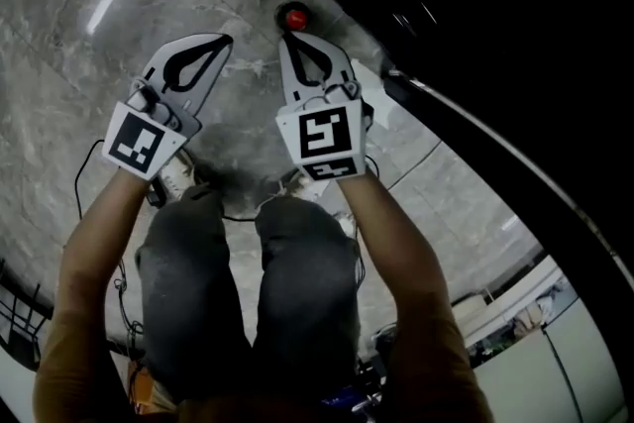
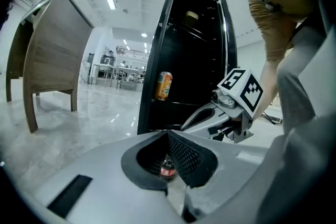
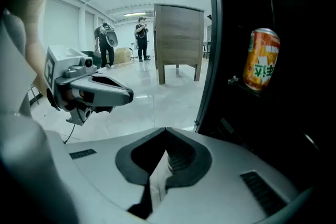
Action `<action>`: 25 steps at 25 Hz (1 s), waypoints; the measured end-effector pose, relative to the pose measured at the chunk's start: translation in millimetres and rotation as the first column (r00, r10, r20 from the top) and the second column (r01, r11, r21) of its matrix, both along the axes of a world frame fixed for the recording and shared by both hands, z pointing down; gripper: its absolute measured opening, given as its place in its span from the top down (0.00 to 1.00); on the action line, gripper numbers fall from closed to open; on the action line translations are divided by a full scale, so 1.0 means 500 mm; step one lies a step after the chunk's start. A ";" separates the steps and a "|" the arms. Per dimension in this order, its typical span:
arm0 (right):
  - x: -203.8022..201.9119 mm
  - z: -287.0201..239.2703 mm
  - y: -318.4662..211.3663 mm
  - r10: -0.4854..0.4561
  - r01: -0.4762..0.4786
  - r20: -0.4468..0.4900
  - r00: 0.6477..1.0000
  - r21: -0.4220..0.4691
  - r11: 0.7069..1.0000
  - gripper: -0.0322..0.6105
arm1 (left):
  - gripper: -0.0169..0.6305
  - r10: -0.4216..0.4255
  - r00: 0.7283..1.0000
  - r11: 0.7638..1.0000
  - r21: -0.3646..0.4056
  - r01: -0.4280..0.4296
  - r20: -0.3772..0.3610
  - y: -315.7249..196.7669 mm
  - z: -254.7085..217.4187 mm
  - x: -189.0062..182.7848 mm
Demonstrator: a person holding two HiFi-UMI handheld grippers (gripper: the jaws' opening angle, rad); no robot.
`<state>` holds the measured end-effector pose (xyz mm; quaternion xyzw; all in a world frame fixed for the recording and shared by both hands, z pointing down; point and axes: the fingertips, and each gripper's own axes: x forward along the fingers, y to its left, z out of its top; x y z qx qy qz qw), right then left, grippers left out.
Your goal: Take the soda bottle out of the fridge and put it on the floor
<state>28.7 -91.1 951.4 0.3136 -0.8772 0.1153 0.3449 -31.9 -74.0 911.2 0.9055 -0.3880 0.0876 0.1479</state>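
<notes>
The soda bottle (image 1: pixel 294 17), red-capped, stands upright on the grey floor just beyond my right gripper's tips. In the left gripper view the soda bottle (image 2: pixel 168 168) shows its red label through the hollow below the shut jaws. My left gripper (image 1: pixel 226 40) is shut and empty, to the left of the bottle. Its tips (image 2: pixel 168 132) meet with nothing between them. My right gripper (image 1: pixel 285 37) is shut too, holds nothing and hangs over the floor just short of the bottle. In its own view the right gripper (image 3: pixel 167 128) points past the open fridge's edge.
The dark open fridge (image 1: pixel 475 35) fills the upper right, with an orange can (image 3: pixel 261 60) on a shelf inside it. A wooden table (image 3: pixel 178 39) stands farther off on the glossy floor, and two people (image 3: pixel 107 42) are in the distance. A cable (image 1: pixel 89 173) lies by my knees.
</notes>
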 end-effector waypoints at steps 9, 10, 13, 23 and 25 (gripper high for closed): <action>-0.027 -0.163 0.034 -0.030 0.030 -0.005 1.000 -0.043 0.999 0.95 | 0.98 -0.045 0.998 0.996 -0.070 0.047 0.033 0.033 -0.160 -0.013; -0.021 -0.172 0.048 -0.037 0.036 -0.010 0.999 -0.057 0.998 0.95 | 0.98 -0.038 0.999 0.997 -0.067 0.040 0.031 0.040 -0.177 0.000; 0.000 -0.189 0.087 -0.022 0.018 -0.032 0.999 -0.096 0.995 0.95 | 0.98 -0.006 0.999 0.997 -0.072 0.009 0.039 0.065 -0.216 0.029; 0.026 -0.328 0.090 0.056 -0.060 -0.044 0.997 -0.109 0.992 0.95 | 0.98 0.002 0.999 0.996 -0.091 0.001 0.035 0.084 -0.368 0.058; 0.015 -0.367 0.085 0.054 -0.058 -0.042 0.998 -0.096 0.994 0.95 | 0.98 0.004 1.000 0.997 -0.078 -0.002 0.025 0.079 -0.409 0.062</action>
